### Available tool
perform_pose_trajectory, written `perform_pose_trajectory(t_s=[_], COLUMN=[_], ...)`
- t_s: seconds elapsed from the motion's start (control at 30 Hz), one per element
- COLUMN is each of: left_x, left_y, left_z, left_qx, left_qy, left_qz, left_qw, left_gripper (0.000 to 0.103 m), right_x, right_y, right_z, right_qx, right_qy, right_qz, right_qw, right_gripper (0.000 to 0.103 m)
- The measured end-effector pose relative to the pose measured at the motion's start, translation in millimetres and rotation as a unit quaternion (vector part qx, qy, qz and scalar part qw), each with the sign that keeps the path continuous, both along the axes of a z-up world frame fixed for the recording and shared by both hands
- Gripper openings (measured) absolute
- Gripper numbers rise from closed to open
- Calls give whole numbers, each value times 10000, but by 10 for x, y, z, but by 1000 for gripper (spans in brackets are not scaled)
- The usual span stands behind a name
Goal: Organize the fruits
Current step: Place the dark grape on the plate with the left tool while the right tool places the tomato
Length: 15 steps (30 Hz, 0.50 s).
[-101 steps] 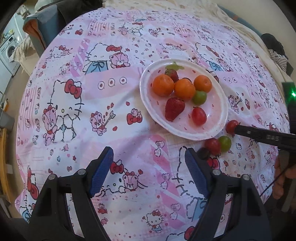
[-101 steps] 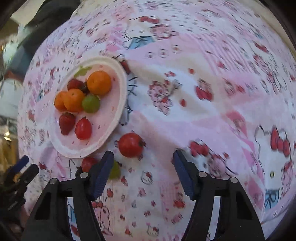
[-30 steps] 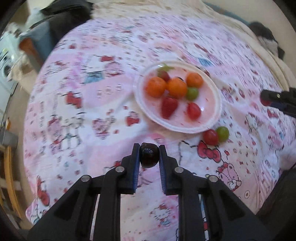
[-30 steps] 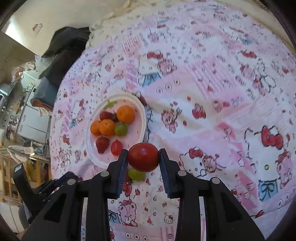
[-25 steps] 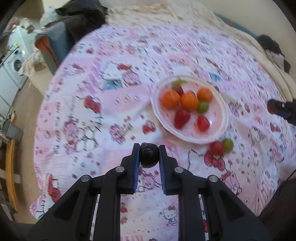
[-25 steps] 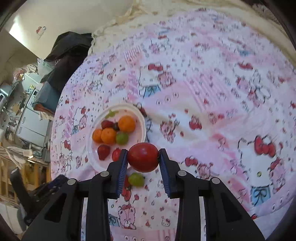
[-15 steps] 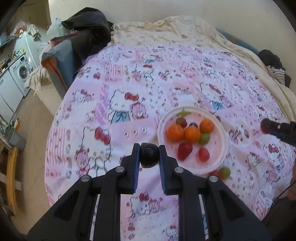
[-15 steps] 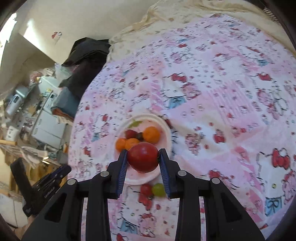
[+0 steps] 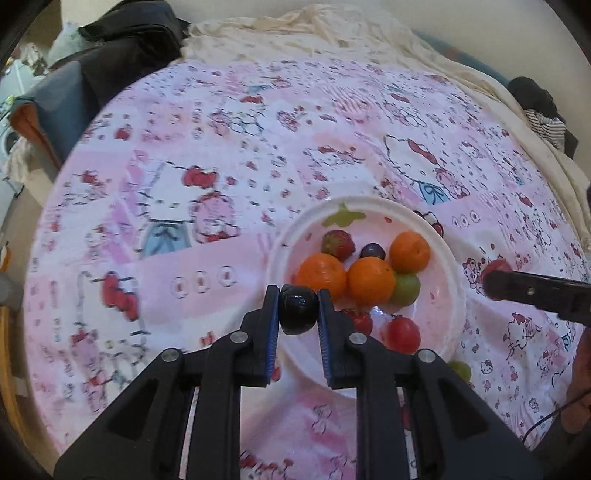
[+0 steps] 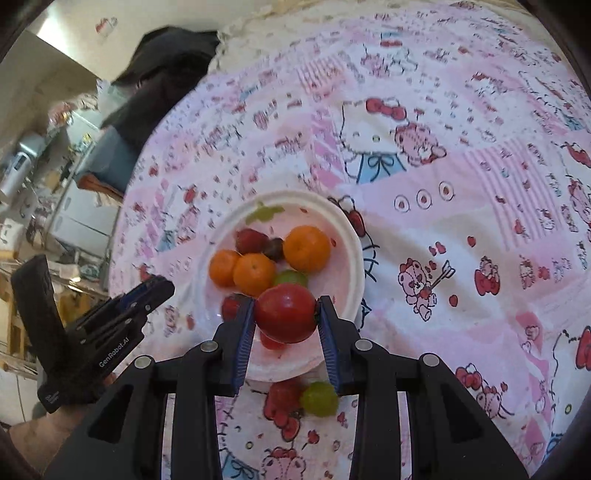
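In the left wrist view my left gripper (image 9: 298, 295) is shut on a small dark grape (image 9: 298, 312), held above the near left rim of a white plate (image 9: 456, 291). The plate carries three oranges (image 9: 371, 282), a strawberry, a dark grape, a green grape (image 9: 406, 290) and red tomatoes. My right gripper (image 10: 287, 304) is shut on a red tomato (image 10: 286, 319) over the plate's (image 10: 352, 240) near part. Each gripper shows in the other's view: the right gripper (image 9: 496, 284) at the plate's right side, the left gripper (image 10: 162, 286) at its left.
A green grape (image 10: 319, 398) and a red fruit (image 10: 282, 393) lie on the pink cartoon-print cloth (image 10: 461, 184) just in front of the plate. Dark clothing (image 9: 133, 33) and a cream blanket lie at the bed's far edge. Household clutter stands off to the left.
Both grippers, each still shut on its fruit, have moved in towards the plate and now hang over it. The plate fills more of both views.
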<state>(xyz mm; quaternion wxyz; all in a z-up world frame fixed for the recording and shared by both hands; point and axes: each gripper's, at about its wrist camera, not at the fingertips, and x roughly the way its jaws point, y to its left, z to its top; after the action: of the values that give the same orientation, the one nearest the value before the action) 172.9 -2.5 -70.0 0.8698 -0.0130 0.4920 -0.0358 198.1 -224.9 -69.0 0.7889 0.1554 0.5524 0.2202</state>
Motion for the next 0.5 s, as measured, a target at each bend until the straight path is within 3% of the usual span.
perform_pose_trajectory(t_s=[0.5], left_x=[64], left_y=[-72], left_z=[-249], left_qx=[-256], left_qy=[318], left_qz=[-28], left_qw=[9992], left_gripper=[17], right_x=[136], right_y=[102], right_z=[-467], right_qx=[-93], right_qy=[646], right_qz=[70], right_qw=[9978], right_gripper=[36])
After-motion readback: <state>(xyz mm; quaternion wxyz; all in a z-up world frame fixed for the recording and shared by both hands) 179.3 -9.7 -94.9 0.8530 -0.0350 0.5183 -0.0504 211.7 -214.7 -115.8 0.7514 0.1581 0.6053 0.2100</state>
